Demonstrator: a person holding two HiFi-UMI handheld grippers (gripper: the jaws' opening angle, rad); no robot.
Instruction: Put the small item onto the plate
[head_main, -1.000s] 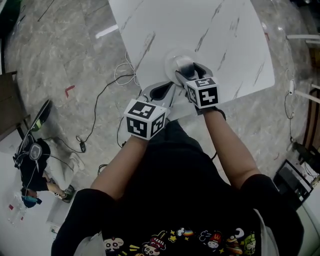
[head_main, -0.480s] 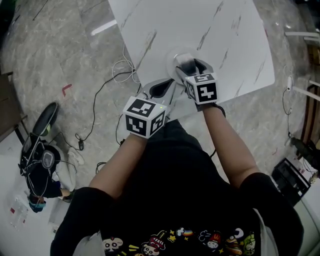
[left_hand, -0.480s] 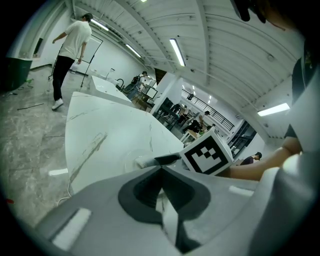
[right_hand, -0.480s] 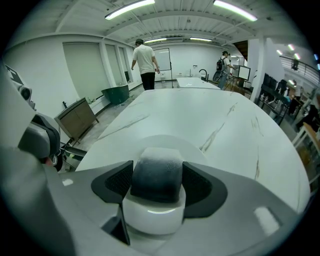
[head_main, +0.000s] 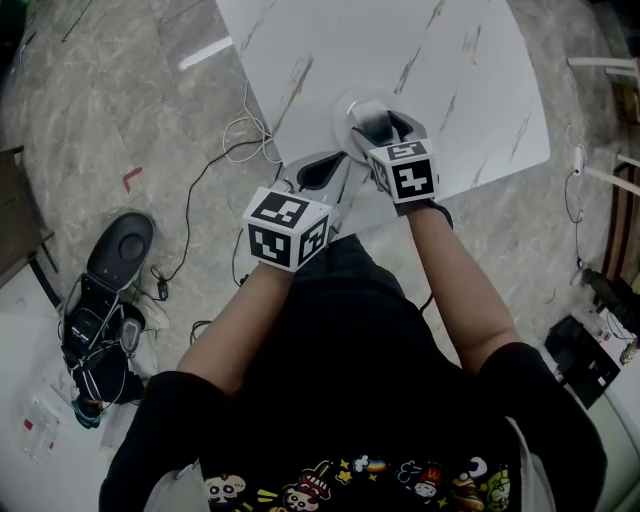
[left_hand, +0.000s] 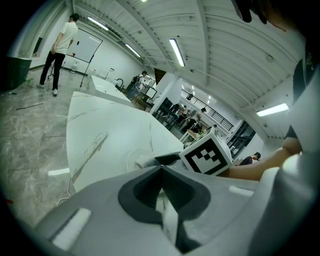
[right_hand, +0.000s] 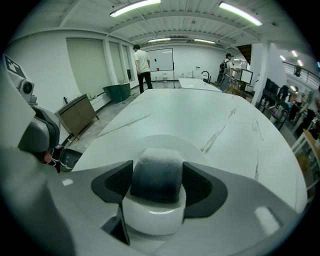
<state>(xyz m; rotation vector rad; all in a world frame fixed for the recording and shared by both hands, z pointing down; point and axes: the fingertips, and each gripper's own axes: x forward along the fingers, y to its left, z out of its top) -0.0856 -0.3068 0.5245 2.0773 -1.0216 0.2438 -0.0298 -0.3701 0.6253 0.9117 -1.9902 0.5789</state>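
Observation:
A white plate (head_main: 347, 112) sits near the front edge of the white marble table (head_main: 450, 70). My right gripper (head_main: 385, 128) is over the plate, shut on the small item (head_main: 372, 120), a white piece with a dark grey top (right_hand: 156, 175). The plate's rim (right_hand: 199, 145) shows just beyond the item in the right gripper view. My left gripper (head_main: 325, 175) hovers at the table's edge, left of the plate, jaws shut with nothing between them (left_hand: 162, 169). In the left gripper view the right gripper's marker cube (left_hand: 206, 155) stands ahead, to the right.
Cables (head_main: 240, 145) trail over the grey stone floor left of the table. A black device (head_main: 118, 245) and a bag (head_main: 92, 330) lie on the floor at far left. People stand far off in the hall (right_hand: 143, 67).
Both grippers keep nearly the same places relative to the plate. The head view has shifted a little, so the floor items at left now sit elsewhere in the picture.

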